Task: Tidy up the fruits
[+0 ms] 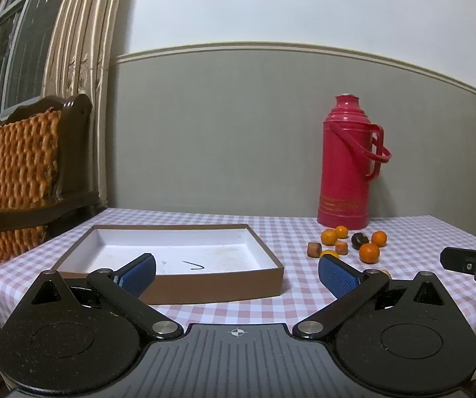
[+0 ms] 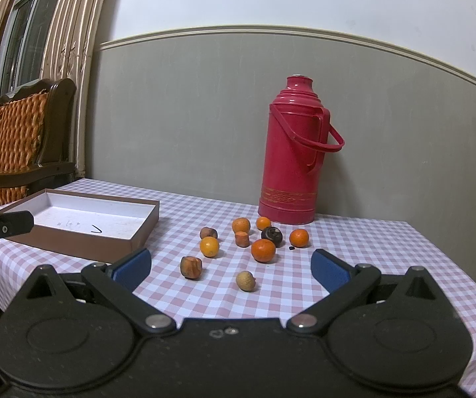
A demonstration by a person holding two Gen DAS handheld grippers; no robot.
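Observation:
Several small fruits lie loose on the checked tablecloth: oranges such as one [image 2: 263, 250] in the middle, a dark fruit [image 2: 271, 236], brownish pieces [image 2: 191, 267] and a pale nut-like one [image 2: 246, 280]. The cluster also shows in the left wrist view [image 1: 369, 252]. A shallow brown box with a white inside [image 1: 171, 280] [image 2: 128, 241] sits empty to their left. My left gripper [image 1: 236, 273] is open, hovering at the box's near right corner. My right gripper [image 2: 231, 267] is open, just short of the fruits.
A tall red thermos [image 2: 292, 156] [image 1: 347, 162] stands behind the fruits by the grey wall. A wooden chair with an orange woven cushion [image 1: 12, 172] stands left of the table. The right gripper shows at the left wrist view's right edge [image 1: 470, 265].

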